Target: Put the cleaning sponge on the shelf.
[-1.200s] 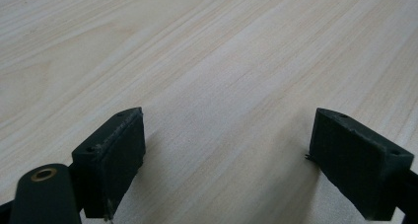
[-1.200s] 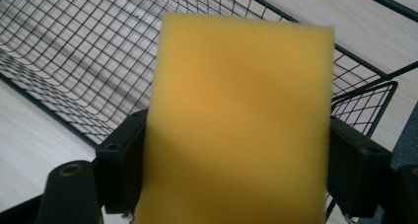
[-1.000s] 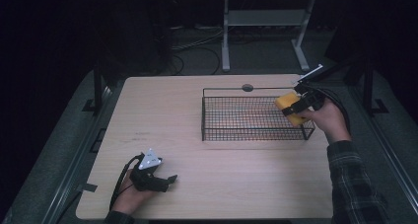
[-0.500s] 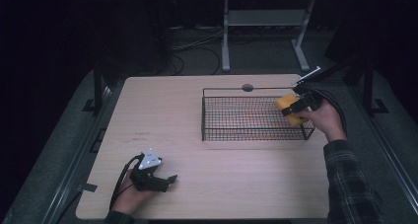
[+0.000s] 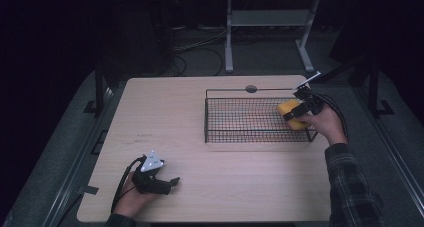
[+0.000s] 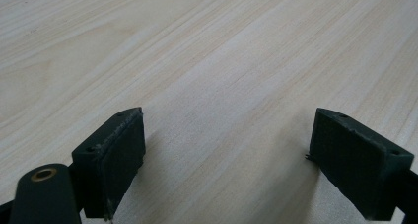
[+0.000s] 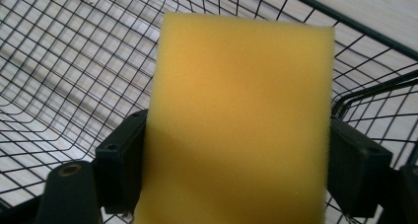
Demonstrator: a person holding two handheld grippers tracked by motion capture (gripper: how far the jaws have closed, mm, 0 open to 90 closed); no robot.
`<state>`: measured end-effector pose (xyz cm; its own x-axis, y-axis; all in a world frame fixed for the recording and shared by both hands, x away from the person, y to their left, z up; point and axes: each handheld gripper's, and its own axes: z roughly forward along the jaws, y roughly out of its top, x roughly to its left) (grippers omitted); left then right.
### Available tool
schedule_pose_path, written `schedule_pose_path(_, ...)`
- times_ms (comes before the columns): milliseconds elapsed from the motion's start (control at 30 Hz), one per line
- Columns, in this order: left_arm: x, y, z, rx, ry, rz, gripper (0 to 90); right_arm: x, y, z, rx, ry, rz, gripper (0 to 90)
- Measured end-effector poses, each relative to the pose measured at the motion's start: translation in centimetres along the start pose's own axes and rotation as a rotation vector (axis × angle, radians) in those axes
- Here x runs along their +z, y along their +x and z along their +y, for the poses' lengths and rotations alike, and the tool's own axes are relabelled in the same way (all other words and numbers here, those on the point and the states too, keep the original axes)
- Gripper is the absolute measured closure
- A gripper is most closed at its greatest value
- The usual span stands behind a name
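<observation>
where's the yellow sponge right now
The yellow sponge is clamped in the right gripper, at the right end of the black wire basket in the high view, just over its rim.

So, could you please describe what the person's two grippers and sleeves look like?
Both grippers are black. The left gripper carries a grey three-cornered plate on top, and a black cable loops from it. Its jaws end in blocky dark pads with small screw holes. The right gripper trails black cables too. The right sleeve is dark plaid.

Left gripper (image 6: 226, 160) jaws spread apart, low over pale wooden table (image 6: 222, 61); nothing between
</observation>
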<state>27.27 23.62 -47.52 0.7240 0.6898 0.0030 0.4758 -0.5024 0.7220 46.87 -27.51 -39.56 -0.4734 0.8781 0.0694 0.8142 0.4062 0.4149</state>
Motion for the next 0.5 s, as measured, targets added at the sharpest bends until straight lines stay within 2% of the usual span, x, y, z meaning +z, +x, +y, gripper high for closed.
schedule_pose_path(500, 0.00, 0.00, 0.00, 0.000, 0.000, 0.000, 13.0, 0.61, 0.33, -0.05, -0.014, 0.024, 0.003, 20.9)
